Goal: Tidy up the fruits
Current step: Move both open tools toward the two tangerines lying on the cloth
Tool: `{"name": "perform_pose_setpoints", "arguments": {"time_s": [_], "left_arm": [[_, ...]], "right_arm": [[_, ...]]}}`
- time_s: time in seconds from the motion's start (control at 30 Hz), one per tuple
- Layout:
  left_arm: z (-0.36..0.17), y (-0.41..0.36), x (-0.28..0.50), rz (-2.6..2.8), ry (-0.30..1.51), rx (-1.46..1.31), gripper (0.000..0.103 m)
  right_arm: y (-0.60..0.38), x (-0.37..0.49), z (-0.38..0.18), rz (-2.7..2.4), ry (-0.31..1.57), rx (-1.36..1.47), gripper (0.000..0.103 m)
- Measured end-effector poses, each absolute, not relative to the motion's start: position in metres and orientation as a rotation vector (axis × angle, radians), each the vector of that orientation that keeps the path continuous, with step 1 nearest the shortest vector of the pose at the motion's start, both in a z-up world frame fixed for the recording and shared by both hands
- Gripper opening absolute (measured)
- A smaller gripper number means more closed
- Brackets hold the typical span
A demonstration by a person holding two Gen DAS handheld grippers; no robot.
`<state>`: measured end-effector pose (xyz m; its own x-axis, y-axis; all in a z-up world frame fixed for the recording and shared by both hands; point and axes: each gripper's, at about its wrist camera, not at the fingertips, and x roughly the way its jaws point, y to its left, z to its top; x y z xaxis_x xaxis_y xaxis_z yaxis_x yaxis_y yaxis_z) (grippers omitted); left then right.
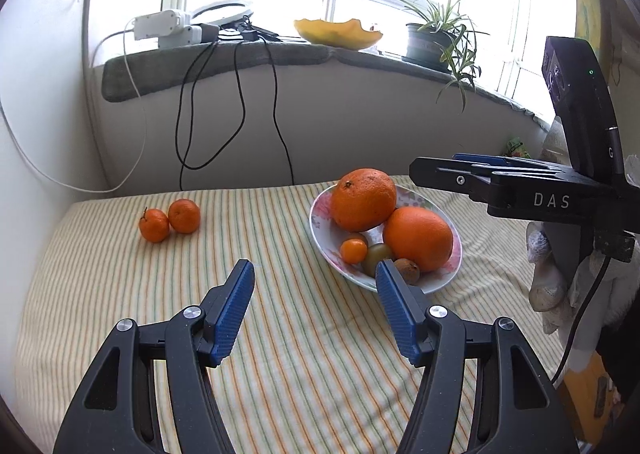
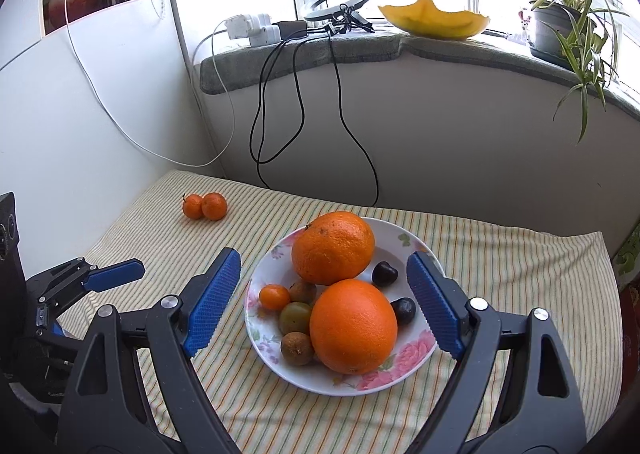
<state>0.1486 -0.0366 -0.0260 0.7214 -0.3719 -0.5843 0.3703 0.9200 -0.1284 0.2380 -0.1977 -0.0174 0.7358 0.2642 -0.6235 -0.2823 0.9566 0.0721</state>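
Well off to the far left of my left claw [image 1: 316, 310], the two small tangerines [image 1: 170, 220] sit touching each other on the striped cloth [image 1: 280, 354], side by side, their pair-line running across my view. My left claw's jaws stand apart with nothing between them, only bare cloth ahead. Further right, just past my left claw's right finger, is the flowered plate [image 1: 320, 230], already carrying two big oranges [image 1: 362, 198] and several small fruits.

My right claw [image 2: 324, 306] hovers right over that plate [image 2: 404, 358], jaws spread wide on either side of the near orange [image 2: 354, 326], not touching it and gripping nothing. From there the tangerines [image 2: 205, 206] lie well ahead and to the left.

So I judge the loose pair is what remains to gather, and my left claw is the nearer one; it would need to swing left and forward, meeting the closest tangerine across its width.
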Motion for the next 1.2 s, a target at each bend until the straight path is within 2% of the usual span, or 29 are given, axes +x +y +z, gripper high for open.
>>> {"name": "perform_pose_setpoints", "arguments": {"time_s": [0.6,0.67,0.97,1.07,1.2], "left_arm": [[-0.051,0.058,0.179,-0.295,0.696,-0.109,0.062],[-0.053,0.064,0.183,-0.29,0.704,-0.115,0.059],[-0.061,0.072,0.214,-0.284,0.741,-0.098,0.043],[-0.064,0.073,0.227,-0.279,0.752,-0.098,0.042],[-0.068,0.073,0.244,-0.271,0.76,-0.08,0.042]], "right_arm": [[-0.136,0.28,-0.025,0.448,0.787,0.036,0.087],[-0.132,0.288,-0.028,0.46,0.809,0.069,0.087],[-0.103,0.322,-0.04,0.502,0.894,0.112,0.061],[-0.093,0.334,-0.046,0.514,0.925,0.144,0.055],[-0.076,0.351,-0.053,0.521,0.963,0.156,0.052]]}}
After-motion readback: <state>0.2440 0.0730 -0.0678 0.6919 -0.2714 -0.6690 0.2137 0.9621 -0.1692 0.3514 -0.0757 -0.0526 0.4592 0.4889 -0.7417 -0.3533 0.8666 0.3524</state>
